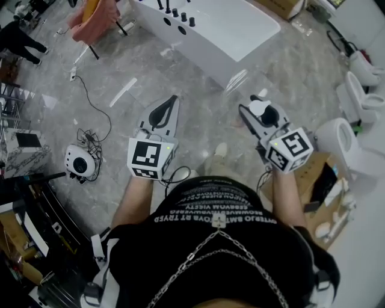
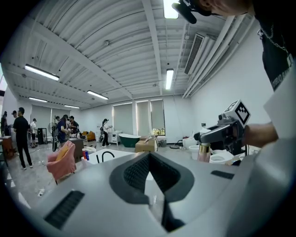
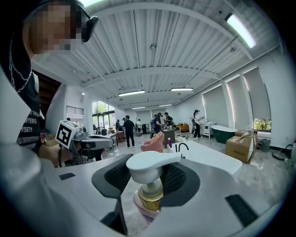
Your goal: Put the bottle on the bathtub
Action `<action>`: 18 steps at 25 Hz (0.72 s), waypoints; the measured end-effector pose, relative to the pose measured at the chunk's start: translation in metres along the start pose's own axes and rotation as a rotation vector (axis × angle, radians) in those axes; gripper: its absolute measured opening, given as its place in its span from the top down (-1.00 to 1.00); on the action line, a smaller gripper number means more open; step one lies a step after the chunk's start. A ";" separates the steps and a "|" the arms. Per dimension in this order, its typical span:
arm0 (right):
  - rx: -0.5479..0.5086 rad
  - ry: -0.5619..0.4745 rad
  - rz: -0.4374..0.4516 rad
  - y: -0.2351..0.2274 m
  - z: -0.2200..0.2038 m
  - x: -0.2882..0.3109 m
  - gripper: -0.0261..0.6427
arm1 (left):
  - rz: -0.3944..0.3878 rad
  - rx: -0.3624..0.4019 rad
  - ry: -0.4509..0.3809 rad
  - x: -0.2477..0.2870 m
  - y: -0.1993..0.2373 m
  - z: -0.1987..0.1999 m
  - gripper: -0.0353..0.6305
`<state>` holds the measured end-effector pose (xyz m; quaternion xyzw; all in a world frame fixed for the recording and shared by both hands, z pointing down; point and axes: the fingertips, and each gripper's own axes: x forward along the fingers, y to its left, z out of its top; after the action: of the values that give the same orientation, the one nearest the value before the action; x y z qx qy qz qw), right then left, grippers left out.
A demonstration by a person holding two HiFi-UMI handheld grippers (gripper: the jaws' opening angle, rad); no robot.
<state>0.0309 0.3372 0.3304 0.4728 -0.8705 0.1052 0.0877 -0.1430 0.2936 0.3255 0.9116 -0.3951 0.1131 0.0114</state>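
The pump bottle [image 3: 151, 196], pinkish with a gold collar and a white pump head, stands upright between the jaws of my right gripper [image 3: 152, 178], which is shut on it. From the head view the bottle's white head [image 1: 260, 108] shows in the right gripper [image 1: 264, 114], held over the grey floor. The white bathtub [image 1: 228, 27] with black taps lies ahead at the top. It also shows as the bathtub [image 3: 210, 155] beyond the bottle. My left gripper [image 1: 170, 103] is level with the right one, shut and empty. Its pads [image 2: 134, 173] frame the floor.
A pink chair [image 1: 96, 18] stands left of the tub. White toilets [image 1: 355, 135] and a cardboard box [image 1: 319, 174] line the right side. A white round device with cables [image 1: 79, 159] lies on the floor at left. Several people stand far off [image 3: 129, 129].
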 end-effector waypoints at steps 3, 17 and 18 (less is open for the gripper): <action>0.005 -0.001 0.022 -0.015 0.001 0.007 0.42 | -0.008 -0.016 0.019 0.022 0.002 -0.003 0.89; -0.031 -0.002 0.054 -0.099 0.031 0.043 0.42 | -0.025 -0.048 0.010 0.123 0.019 0.026 0.89; -0.032 -0.005 0.057 -0.104 0.034 0.043 0.42 | -0.025 -0.052 0.007 0.129 0.019 0.029 0.89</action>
<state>0.0936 0.2380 0.3195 0.4465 -0.8854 0.0926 0.0901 -0.0656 0.1850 0.3239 0.9155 -0.3862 0.1060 0.0378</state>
